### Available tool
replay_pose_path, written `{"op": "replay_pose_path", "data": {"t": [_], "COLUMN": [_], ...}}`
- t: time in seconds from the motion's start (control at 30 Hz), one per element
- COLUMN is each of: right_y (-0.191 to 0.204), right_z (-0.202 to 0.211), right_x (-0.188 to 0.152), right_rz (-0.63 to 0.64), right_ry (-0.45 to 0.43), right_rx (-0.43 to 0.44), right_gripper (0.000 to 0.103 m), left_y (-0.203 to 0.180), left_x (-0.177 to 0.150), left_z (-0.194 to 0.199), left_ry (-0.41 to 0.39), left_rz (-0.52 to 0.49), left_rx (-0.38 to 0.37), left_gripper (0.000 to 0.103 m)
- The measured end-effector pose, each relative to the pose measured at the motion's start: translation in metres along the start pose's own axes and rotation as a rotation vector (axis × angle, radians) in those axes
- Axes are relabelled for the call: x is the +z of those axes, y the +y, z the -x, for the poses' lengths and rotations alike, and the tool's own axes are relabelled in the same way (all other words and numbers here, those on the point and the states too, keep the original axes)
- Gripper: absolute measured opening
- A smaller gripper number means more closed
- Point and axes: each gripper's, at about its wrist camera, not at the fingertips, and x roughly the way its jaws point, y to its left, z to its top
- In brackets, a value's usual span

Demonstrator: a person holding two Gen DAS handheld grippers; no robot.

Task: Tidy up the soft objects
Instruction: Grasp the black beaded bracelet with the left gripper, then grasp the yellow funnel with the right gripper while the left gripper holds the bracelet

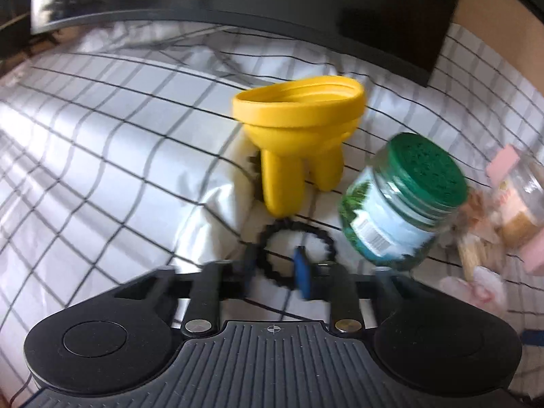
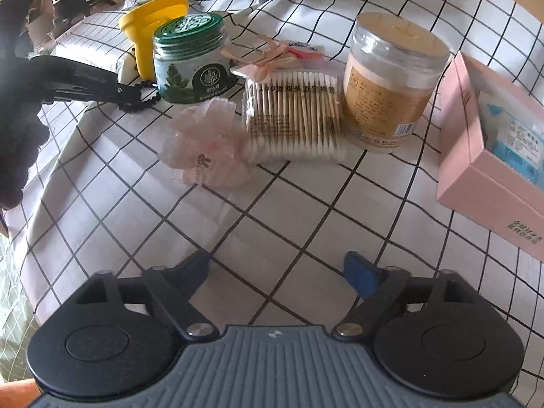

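Sorting looks barely begun, we judge, since nothing appears gathered anywhere yet.

Left wrist view: our left gripper [image 1: 275, 272] sits at lower centre, its blue pads drawn close with part of a black spiral hair tie [image 1: 295, 246] between them; blur hides whether they actually pinch it. A yellow cup [image 1: 299, 129] stands above it, a green-lidded jar [image 1: 401, 200] to the right.

Right wrist view: our right gripper [image 2: 282, 278] at the bottom is spread wide, holding nothing. A pink scrunchie [image 2: 204, 142] lies above it, left of centre and well apart, touching a cotton swab pack [image 2: 292, 119]. A pink box [image 2: 493, 156] sits at the right edge.
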Motion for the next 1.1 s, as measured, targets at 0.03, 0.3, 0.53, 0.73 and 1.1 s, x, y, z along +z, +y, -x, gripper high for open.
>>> {"op": "replay_pose_path", "data": {"t": [0.03,0.3,0.53,0.73,1.1], "right_y": [0.000,-0.001,0.001,0.002,0.064], "right_z": [-0.001,-0.003,-0.003,0.022,0.039], "right_x": [-0.001,0.000,-0.002,0.024,0.221], "right_rz": [0.003,0.017,0.027,0.073,0.046], "right_ry": [0.005,0.032,0.015,-0.020,-0.060], "right_rx": [0.004,0.006,0.009,0.060,0.256], "right_gripper": [0.103,0.103,0.103,0.089,0.089], "left_y": [0.003,0.016,0.020,0.030,0.079], "left_x": [-0.001,-0.009,-0.011,0.000,-0.005], "left_z": [0.000,0.012,0.040,0.065,0.102], "left_ry": [-0.008,-0.055,-0.107,-0.174,-0.223], "left_rz": [0.026,0.107,0.045,0.045,0.134], "left_rx": [-0.005,-0.038,-0.035,-0.032,-0.050], "left_gripper": [0.012,0.009,0.009,0.009,0.009]}}
